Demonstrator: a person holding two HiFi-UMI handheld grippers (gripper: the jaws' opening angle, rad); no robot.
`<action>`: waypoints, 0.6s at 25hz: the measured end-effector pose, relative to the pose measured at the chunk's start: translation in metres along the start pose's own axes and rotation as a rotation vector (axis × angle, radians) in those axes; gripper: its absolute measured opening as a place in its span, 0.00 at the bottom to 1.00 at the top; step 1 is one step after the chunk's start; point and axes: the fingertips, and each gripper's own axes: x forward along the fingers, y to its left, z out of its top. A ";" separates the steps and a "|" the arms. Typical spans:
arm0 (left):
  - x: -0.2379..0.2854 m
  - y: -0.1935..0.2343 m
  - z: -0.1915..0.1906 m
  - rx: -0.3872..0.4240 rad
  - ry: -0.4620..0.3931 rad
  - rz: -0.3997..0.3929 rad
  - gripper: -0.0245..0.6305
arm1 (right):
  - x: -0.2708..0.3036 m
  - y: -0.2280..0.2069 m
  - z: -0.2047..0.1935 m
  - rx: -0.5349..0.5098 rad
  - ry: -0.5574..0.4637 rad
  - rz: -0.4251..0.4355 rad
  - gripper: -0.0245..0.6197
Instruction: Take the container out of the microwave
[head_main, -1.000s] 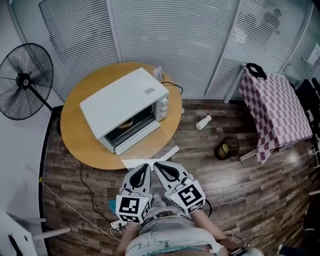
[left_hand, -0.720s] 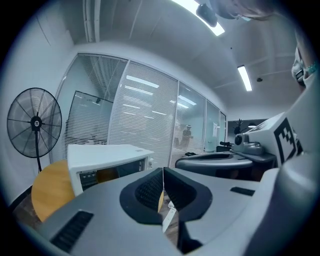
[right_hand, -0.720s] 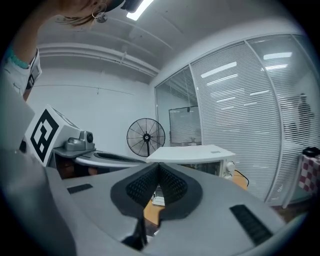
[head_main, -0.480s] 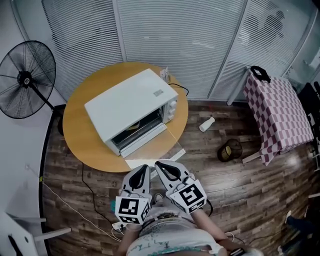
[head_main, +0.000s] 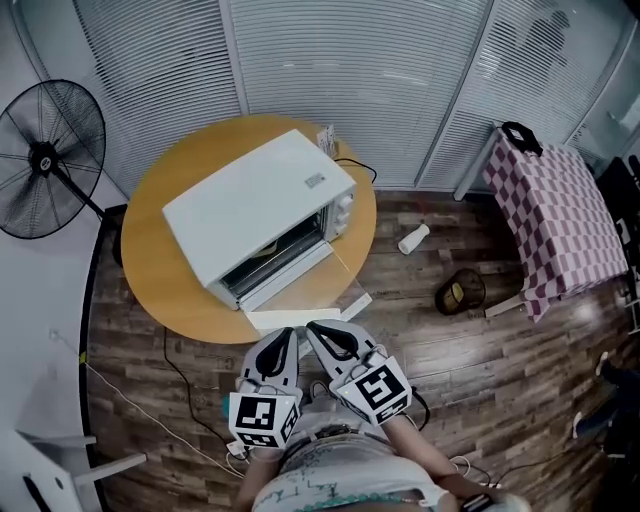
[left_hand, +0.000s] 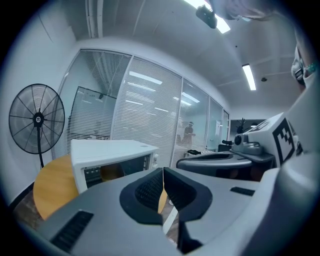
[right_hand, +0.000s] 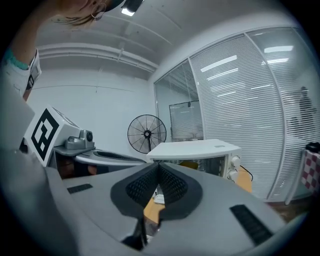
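Yellowish container (left_hand: 109, 172) sits inside the white box-shaped microwave (head_main: 255, 205) on the round wooden bench (head_main: 150, 270), glass door (head_main: 322, 286) dropped open. Left hand-held gripper (head_main: 288, 336) and right hand-held gripper (head_main: 316, 330), both closed on nothing, hover short of the bench. Reaching in, grasping and lifting out are all left to do.

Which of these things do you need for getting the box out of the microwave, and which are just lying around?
For the job:
- the microwave, its door open
- the yellowish container inside it
- the left tongs and right tongs, both shut and empty

Just lying about:
- the fan
- the white bottle on the floor
- the dark basket
- the checked cloth
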 end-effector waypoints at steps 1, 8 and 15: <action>0.003 0.000 0.000 -0.001 0.001 0.001 0.06 | 0.001 -0.002 0.000 -0.003 0.000 0.006 0.03; 0.036 -0.002 0.010 0.009 -0.001 0.021 0.06 | 0.011 -0.036 0.011 -0.012 -0.019 0.036 0.03; 0.076 -0.002 0.027 0.021 -0.014 0.081 0.06 | 0.023 -0.081 0.023 -0.023 -0.028 0.074 0.03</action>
